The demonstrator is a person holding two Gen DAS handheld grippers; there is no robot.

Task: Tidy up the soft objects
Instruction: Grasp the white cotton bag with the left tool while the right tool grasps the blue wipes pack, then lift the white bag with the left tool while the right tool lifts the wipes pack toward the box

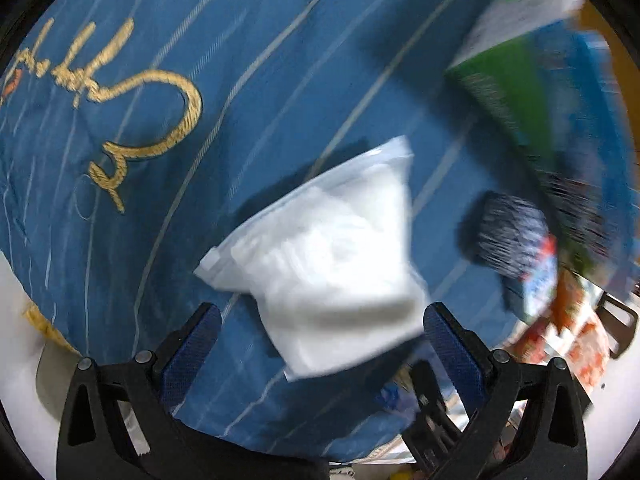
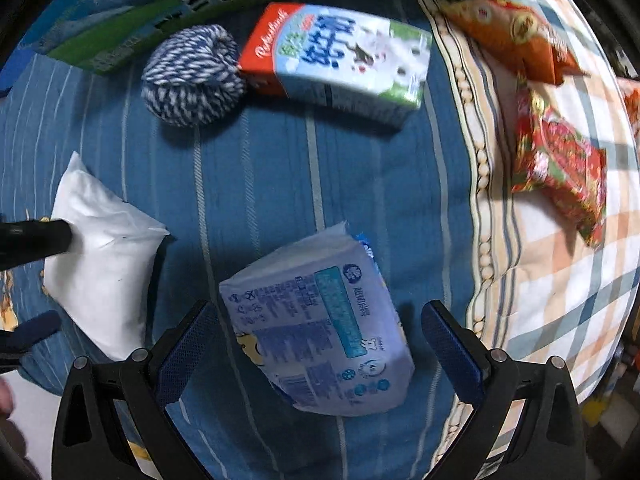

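A clear zip bag of white stuffing (image 1: pixel 336 256) lies on a blue striped cloth (image 1: pixel 240 80). My left gripper (image 1: pixel 322 320) is open with its blue pads on either side of the bag's near end. In the right wrist view the same white bag (image 2: pixel 104 256) lies at the left, with the left gripper's fingers (image 2: pixel 36 236) at it. A pale tissue pack with blue print (image 2: pixel 320 328) lies between the open pads of my right gripper (image 2: pixel 320 324). A blue-and-white yarn ball (image 2: pixel 192 76) lies beyond.
A milk carton (image 2: pixel 340 60) lies beside the yarn, with a green and blue box (image 2: pixel 120 20) behind. Red patterned pouches (image 2: pixel 556 168) and an orange one (image 2: pixel 512 36) lie on a plaid cloth (image 2: pixel 560 280) at the right. Gold embroidery (image 1: pixel 152 120) marks the blue cloth.
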